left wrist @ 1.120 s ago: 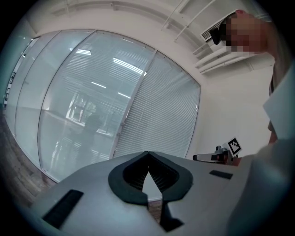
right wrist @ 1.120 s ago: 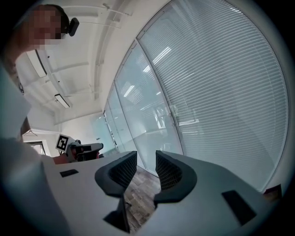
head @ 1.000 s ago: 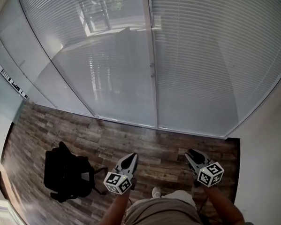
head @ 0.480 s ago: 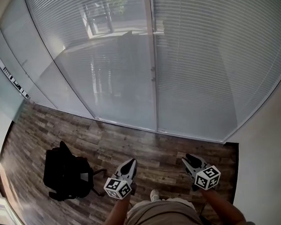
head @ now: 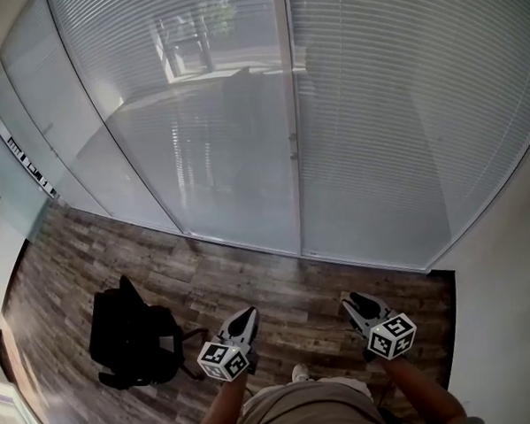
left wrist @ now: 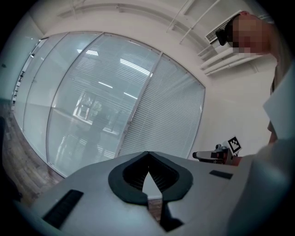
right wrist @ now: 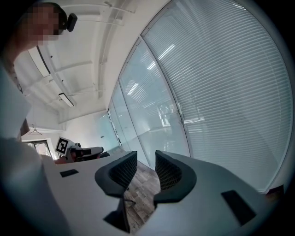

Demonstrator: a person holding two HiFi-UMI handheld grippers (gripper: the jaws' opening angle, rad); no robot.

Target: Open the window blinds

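Left gripper [head: 246, 316] has its jaws clenched on nothing, right gripper [head: 351, 300] has them released and empty, both low over the wooden floor [head: 277, 281], closed blinds [head: 393, 111] behind glass [head: 226, 147] along its far edge, so a careless reach could rap that glass.

Tall glass panels [head: 217, 147] rise from a wood-plank floor [head: 278, 290]. A black object [head: 134, 339] sits at left; a white wall [head: 510, 318] stands at right.

Looking steeply down from head onto blinds [head: 375, 112], floor [head: 250, 269]. Riding close behind left gripper [left wrist: 147, 154], right gripper [right wrist: 146, 156], facing along jaws. Sharing blinds, floor.
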